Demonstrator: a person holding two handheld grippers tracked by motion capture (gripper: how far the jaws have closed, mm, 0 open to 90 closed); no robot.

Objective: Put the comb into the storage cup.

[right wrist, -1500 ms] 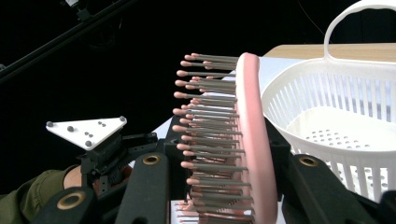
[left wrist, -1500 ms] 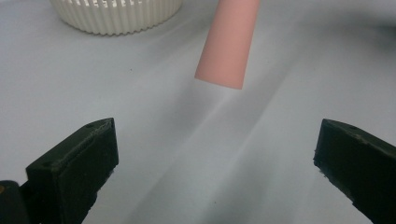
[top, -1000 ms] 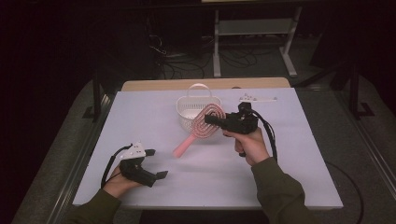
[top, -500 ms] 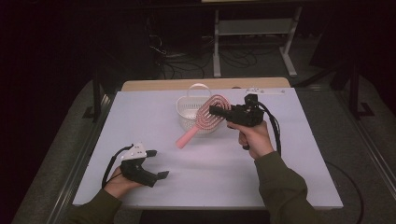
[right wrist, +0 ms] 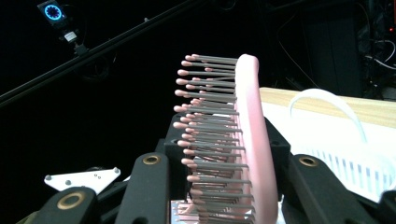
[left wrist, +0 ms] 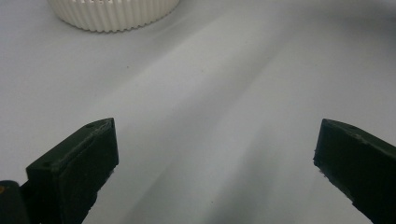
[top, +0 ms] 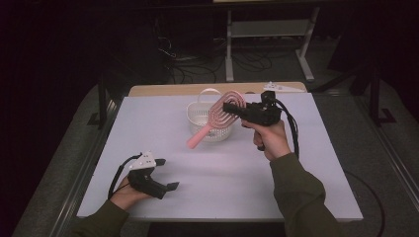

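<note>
A pink hairbrush point(top: 218, 117) hangs tilted over the white basket point(top: 199, 116), its handle pointing down and left past the basket's front rim. My right gripper point(top: 229, 106) is shut on the brush head, held in the air to the right of the basket. In the right gripper view the brush point(right wrist: 250, 140) stands between the two black fingers point(right wrist: 148, 186), bristles facing left, with the basket point(right wrist: 359, 165) behind it at right. My left gripper point(top: 168, 174) rests at the front left of the table, open. Between its jaws point(left wrist: 215, 158) there is bare table, and the basket point(left wrist: 112, 16) lies ahead.
The table is covered by a white sheet point(top: 222, 187) with a wooden strip along its far edge. A small pale three-cornered plate point(top: 279, 87) lies on that strip. A metal stand point(top: 267, 44) and cables sit on the dark floor behind.
My right gripper has lifted the hairbrush upward and a little to the right, so the brush now hangs over the basket. The left gripper has stayed still.
</note>
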